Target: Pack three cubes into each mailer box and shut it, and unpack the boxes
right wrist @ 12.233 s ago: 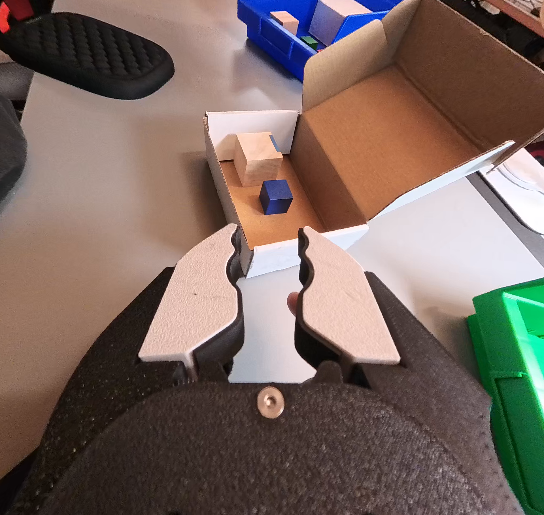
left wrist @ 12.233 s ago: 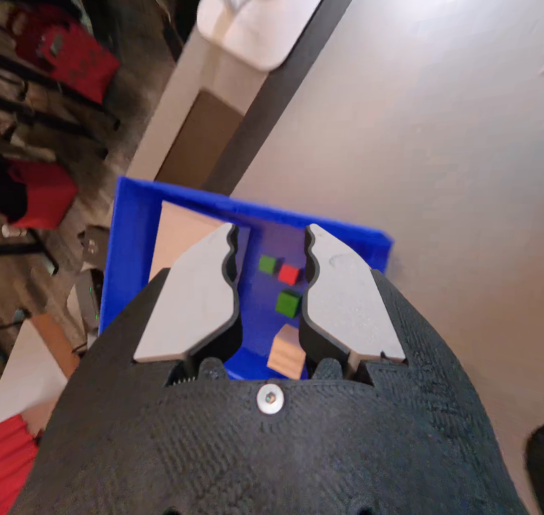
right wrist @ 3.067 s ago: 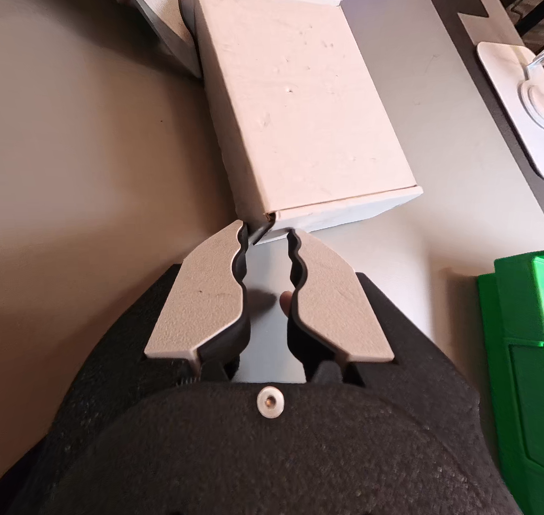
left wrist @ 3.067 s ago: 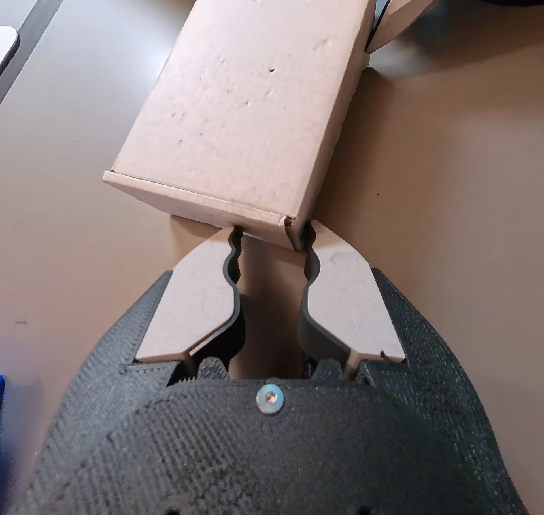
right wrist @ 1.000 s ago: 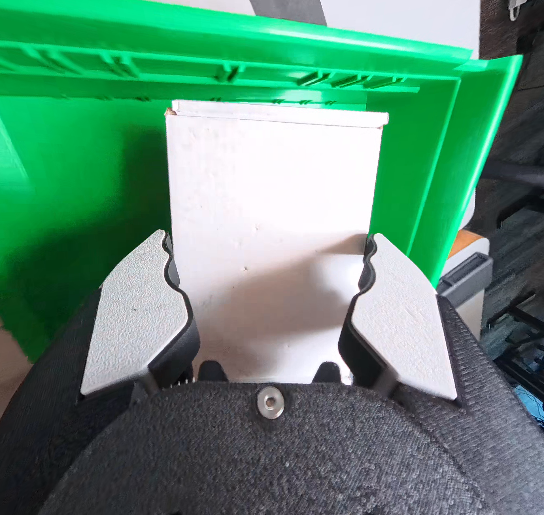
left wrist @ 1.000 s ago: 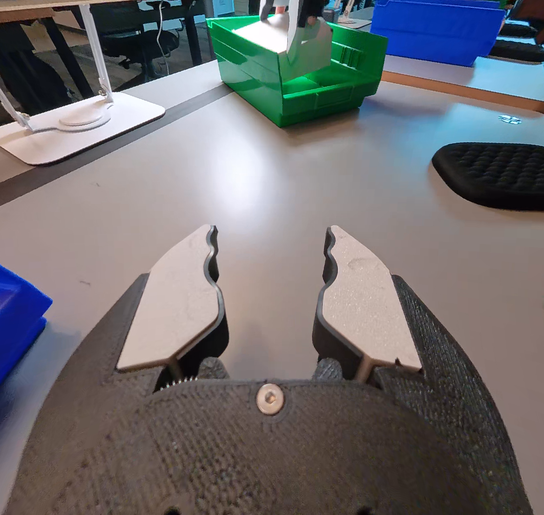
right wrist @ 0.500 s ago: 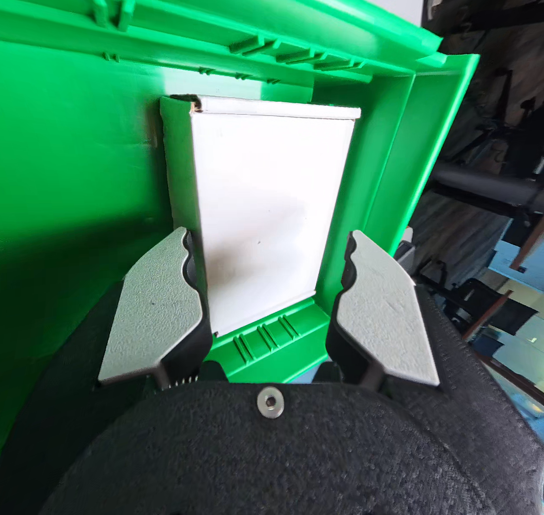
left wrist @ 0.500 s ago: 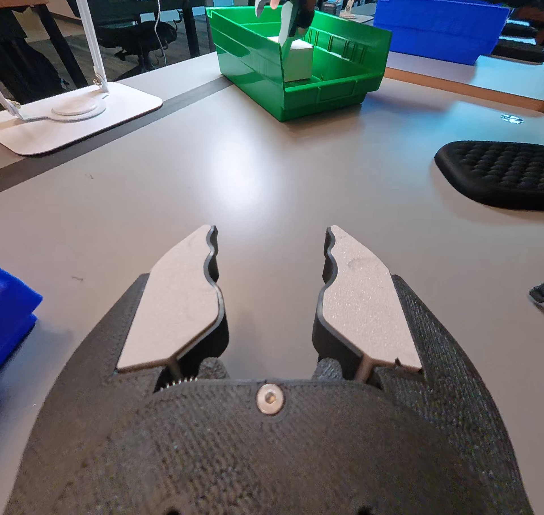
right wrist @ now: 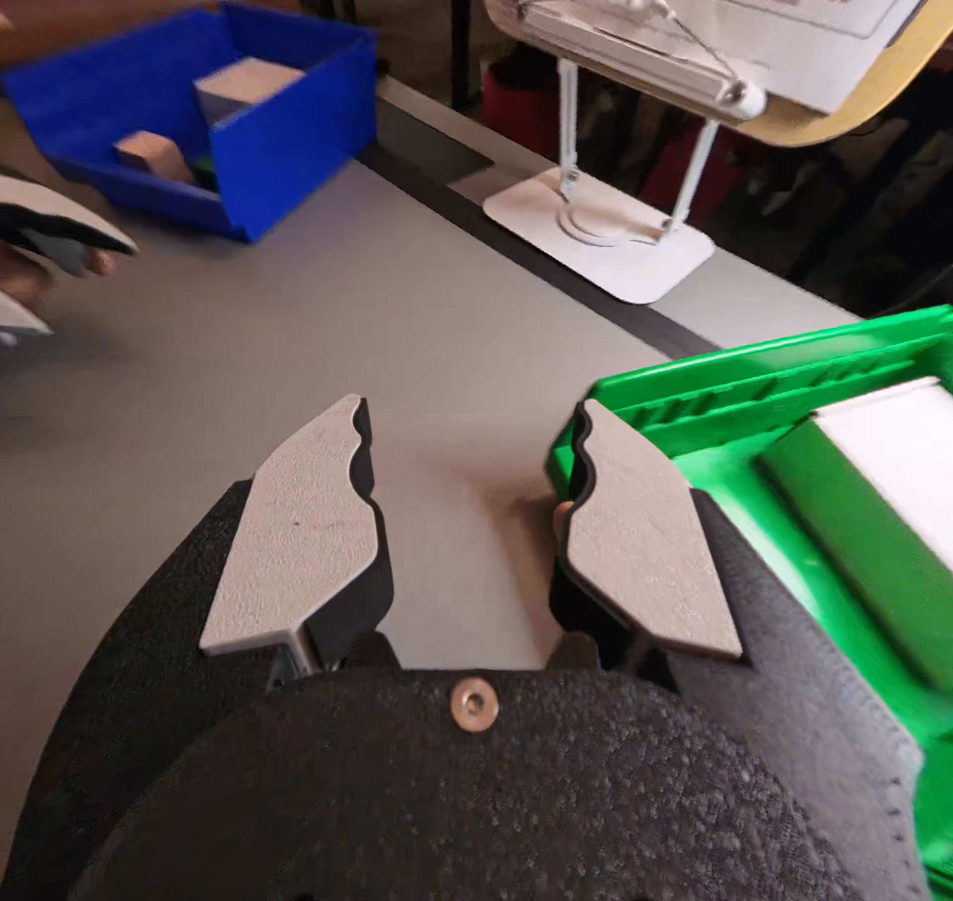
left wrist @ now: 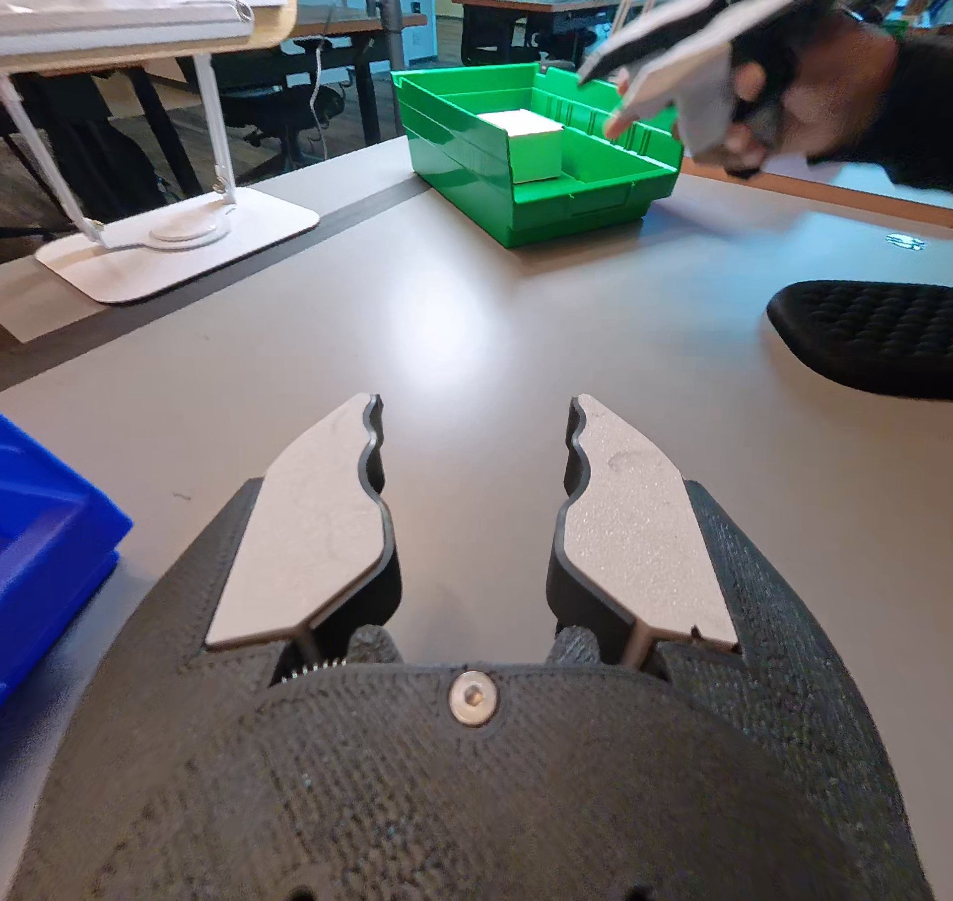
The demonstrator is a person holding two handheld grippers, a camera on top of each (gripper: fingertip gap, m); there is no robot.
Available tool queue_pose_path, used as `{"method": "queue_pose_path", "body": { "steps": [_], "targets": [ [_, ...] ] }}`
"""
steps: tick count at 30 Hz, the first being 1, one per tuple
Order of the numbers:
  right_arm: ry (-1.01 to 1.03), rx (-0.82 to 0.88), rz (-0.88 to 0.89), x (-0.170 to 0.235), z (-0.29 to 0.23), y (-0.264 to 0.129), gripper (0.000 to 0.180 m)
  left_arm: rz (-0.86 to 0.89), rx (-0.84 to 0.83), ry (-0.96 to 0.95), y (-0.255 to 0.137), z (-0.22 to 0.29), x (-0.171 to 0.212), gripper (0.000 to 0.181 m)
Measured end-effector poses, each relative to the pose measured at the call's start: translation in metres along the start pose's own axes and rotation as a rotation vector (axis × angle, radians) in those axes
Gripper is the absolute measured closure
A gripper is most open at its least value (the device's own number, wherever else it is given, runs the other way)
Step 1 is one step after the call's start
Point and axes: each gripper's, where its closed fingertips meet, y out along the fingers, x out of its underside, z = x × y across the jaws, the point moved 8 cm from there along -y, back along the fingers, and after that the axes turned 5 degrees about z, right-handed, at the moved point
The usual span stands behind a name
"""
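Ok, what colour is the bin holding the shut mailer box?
Bright green bin, with the white mailer box in it; the left wrist view shows it best.

An open-plan office or lab workroom, with my workstation set up on a grey tabletop (left wrist: 464, 309).

Beyond my tabletop I see rows of desks (left wrist: 541, 5) on dark legs, office chairs (left wrist: 289, 103) and hanging cables over a carpeted floor. A white document stand (right wrist: 608, 237) holds a printed sheet on a wooden board beside me. Plastic storage bins, one green (left wrist: 541, 196) and one blue (right wrist: 289, 149), sit on the tabletop, and a black padded rest (left wrist: 871, 340) lies at its edge.
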Motion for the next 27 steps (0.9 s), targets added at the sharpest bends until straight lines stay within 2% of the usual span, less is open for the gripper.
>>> {"method": "queue_pose_path", "body": {
  "steps": [4, 8, 16, 19, 22, 27],
  "targets": [
    [0.143, 0.001, 0.105, 0.036, -0.054, 0.001, 0.107, 0.022, -0.065, 0.004, -0.006, -0.012, -0.006, 0.113],
    [0.106, 0.06, 0.185, 0.056, -0.071, 0.009, 0.112, 0.017, -0.17, -0.001, -0.019, -0.041, -0.018, 0.115],
    [0.051, 0.014, 0.222, 0.058, -0.084, 0.008, 0.116, -0.115, -0.437, 0.062, -0.073, -0.144, -0.085, 0.116],
    [0.032, -0.006, 0.211, 0.058, -0.088, 0.008, 0.114, -0.242, -0.531, 0.09, -0.088, -0.193, -0.104, 0.117],
    [0.017, -0.026, 0.197, 0.059, -0.092, 0.009, 0.113, -0.421, -0.573, 0.12, -0.092, -0.242, -0.105, 0.116],
    [-0.007, -0.052, 0.178, 0.062, -0.093, 0.01, 0.114, -0.755, -0.468, 0.17, -0.074, -0.302, -0.075, 0.103]
  ]
}}
